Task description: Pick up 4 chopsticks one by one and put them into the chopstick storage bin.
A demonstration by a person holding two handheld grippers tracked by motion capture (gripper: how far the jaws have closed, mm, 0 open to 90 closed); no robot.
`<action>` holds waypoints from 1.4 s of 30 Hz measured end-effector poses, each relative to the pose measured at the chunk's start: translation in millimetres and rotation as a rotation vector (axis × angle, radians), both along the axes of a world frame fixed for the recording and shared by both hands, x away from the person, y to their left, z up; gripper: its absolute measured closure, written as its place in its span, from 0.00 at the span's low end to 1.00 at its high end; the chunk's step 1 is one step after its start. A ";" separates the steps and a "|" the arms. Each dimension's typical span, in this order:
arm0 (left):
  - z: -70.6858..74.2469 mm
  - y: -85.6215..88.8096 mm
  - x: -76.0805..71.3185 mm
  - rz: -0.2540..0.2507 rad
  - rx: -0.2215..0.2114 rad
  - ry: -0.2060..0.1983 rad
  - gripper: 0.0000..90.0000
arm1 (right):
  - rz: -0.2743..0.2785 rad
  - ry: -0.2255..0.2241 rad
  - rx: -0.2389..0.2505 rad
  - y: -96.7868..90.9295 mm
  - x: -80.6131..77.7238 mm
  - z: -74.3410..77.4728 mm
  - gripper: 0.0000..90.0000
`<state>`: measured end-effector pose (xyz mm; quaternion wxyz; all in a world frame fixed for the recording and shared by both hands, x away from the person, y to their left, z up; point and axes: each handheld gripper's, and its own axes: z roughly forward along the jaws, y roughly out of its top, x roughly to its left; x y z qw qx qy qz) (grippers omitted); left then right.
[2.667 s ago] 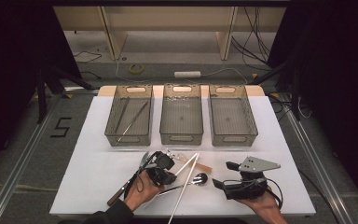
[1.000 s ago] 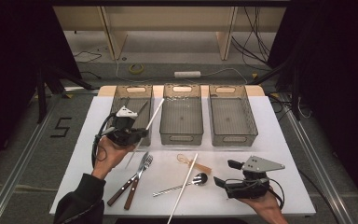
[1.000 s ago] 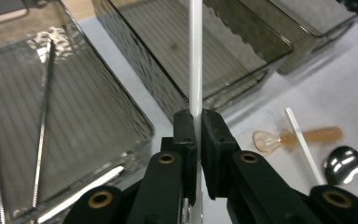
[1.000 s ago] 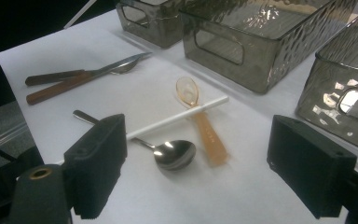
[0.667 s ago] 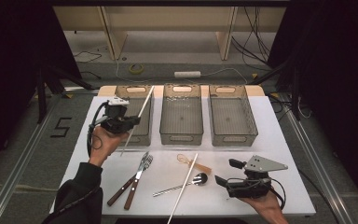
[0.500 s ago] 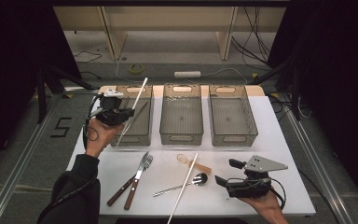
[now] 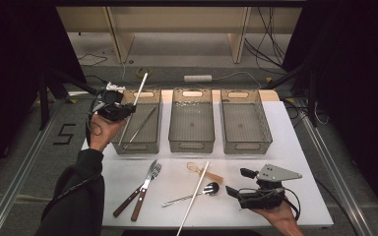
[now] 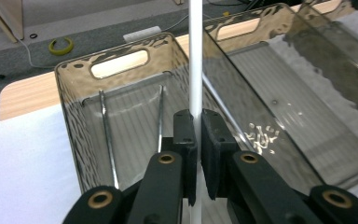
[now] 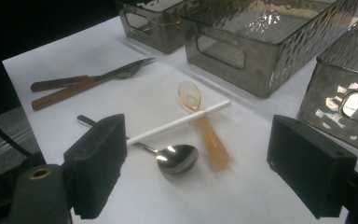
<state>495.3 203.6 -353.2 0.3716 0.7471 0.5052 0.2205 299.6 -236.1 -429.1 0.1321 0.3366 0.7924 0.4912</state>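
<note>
My left gripper [image 7: 117,110] is shut on a white chopstick [image 7: 137,93], held slanted over the left edge of the left grey bin [image 7: 136,147]. In the left gripper view the chopstick [image 8: 196,56] rises straight up from between the pressed jaws of this gripper [image 8: 198,135], above the bin [image 8: 74,93], where two thin metal chopsticks [image 8: 160,116] lie. My right gripper [image 7: 240,183] rests at the table's front right with its jaws wide open and nothing between them. In its own view, my right gripper [image 9: 203,172] frames a metal spoon [image 9: 177,158], a second white chopstick [image 9: 177,122] and an orange plastic spoon [image 9: 205,130].
Middle bin [image 7: 192,145] and right bin [image 7: 248,146] stand in a row beside the left one. A wooden-handled fork and knife [image 7: 142,191] lie at the front left of the white table [image 7: 300,147]. The second white chopstick [image 7: 194,196] overhangs the front edge.
My left gripper has carried the white chopstick from the table front up and away, to the far left side of the left bin. The right gripper has stayed put.
</note>
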 end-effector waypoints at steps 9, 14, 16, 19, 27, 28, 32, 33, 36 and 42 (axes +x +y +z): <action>-7.5 4.7 19.5 0.038 0.002 -0.011 0.94 | 0.003 0.004 -0.002 -0.9 0.1 -0.5 0.23; -19.8 5.1 23.5 0.052 0.018 -0.015 0.94 | 0.009 0.000 0.001 -0.5 0.0 -0.7 0.23; -26.4 6.2 24.5 0.055 0.024 -0.002 0.94 | 0.009 0.000 0.000 -0.4 -0.2 -0.7 0.23; -34.6 8.1 25.1 0.057 0.029 0.002 0.94 | 0.010 0.002 0.000 -0.1 -0.2 -0.8 0.23; -42.8 9.7 23.8 0.057 0.026 -0.005 0.94 | 0.015 0.003 0.000 0.9 -0.3 -1.3 0.23; -43.6 9.4 23.4 0.058 0.025 -0.008 0.94 | 0.015 0.003 0.000 0.9 -0.3 -1.3 0.23; -49.3 7.2 23.2 0.056 0.050 -0.010 0.93 | 0.020 0.004 -0.007 1.4 -0.6 -1.3 0.23; -50.9 6.8 23.6 0.050 0.057 -0.005 0.93 | 0.019 0.004 -0.007 1.6 -0.8 -1.2 0.23; -55.0 4.3 24.1 0.038 0.073 0.009 0.93 | 0.019 0.003 -0.006 1.5 -0.8 -1.2 0.23; -60.7 3.3 25.8 0.035 0.099 0.031 0.93 | 0.022 0.005 -0.009 1.4 -0.7 -1.2 0.23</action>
